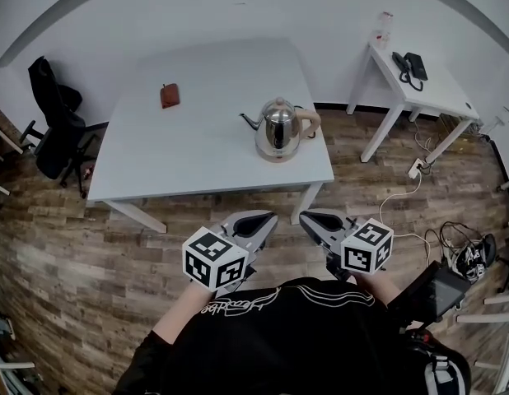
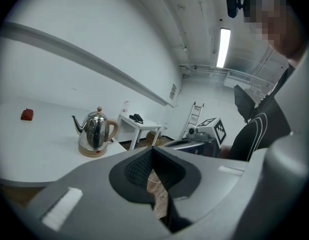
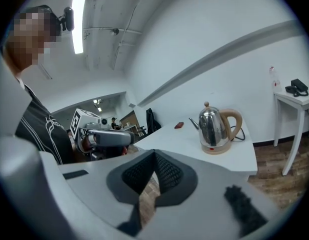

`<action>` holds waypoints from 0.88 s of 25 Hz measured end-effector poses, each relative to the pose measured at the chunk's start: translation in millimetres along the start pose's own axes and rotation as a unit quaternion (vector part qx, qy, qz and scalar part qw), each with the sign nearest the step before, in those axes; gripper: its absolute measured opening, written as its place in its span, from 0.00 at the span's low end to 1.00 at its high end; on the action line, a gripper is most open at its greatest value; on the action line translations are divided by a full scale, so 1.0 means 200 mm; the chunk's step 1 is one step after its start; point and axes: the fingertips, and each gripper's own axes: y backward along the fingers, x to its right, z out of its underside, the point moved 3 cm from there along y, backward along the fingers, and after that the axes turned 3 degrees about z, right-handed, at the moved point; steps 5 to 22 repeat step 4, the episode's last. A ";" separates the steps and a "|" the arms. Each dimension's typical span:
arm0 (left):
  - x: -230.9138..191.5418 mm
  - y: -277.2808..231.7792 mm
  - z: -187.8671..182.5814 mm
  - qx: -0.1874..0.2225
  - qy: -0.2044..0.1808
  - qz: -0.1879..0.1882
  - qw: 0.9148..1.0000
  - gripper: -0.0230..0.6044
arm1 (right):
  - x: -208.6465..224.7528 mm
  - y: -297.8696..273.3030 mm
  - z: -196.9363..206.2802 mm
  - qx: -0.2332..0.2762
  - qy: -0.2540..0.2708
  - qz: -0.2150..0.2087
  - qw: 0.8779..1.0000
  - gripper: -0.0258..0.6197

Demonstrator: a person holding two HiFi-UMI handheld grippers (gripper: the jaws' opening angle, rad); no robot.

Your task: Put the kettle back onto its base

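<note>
A shiny steel kettle (image 1: 278, 127) with a tan handle stands upright on its round tan base (image 1: 274, 152) near the right front corner of the white table (image 1: 180, 155). It also shows in the left gripper view (image 2: 96, 129) and the right gripper view (image 3: 214, 125). Both grippers hang in front of the table's near edge, close to the person's chest. My left gripper (image 1: 259, 220) is shut with nothing in it, as its own view shows (image 2: 153, 156). My right gripper (image 1: 312, 221) is shut and empty too, seen again in its own view (image 3: 153, 160). Neither touches the kettle.
A small red-brown object (image 1: 169, 95) lies at the table's far left. A black chair (image 1: 57, 126) stands left of the table. A smaller white side table (image 1: 436, 93) with a black phone (image 1: 410, 66) stands at the right. Cables and a power strip (image 1: 416, 169) lie on the wood floor.
</note>
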 end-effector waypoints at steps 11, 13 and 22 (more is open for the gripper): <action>-0.05 -0.01 0.04 -0.002 0.010 -0.001 1.000 0.05 | 0.05 -0.03 0.05 -0.001 -0.009 0.000 1.000 0.05; -0.05 -0.01 0.04 -0.002 0.010 -0.001 1.000 0.05 | 0.05 -0.03 0.05 -0.001 -0.009 0.000 1.000 0.05; -0.05 -0.01 0.04 -0.002 0.010 -0.001 1.000 0.05 | 0.05 -0.03 0.05 -0.001 -0.009 0.000 1.000 0.05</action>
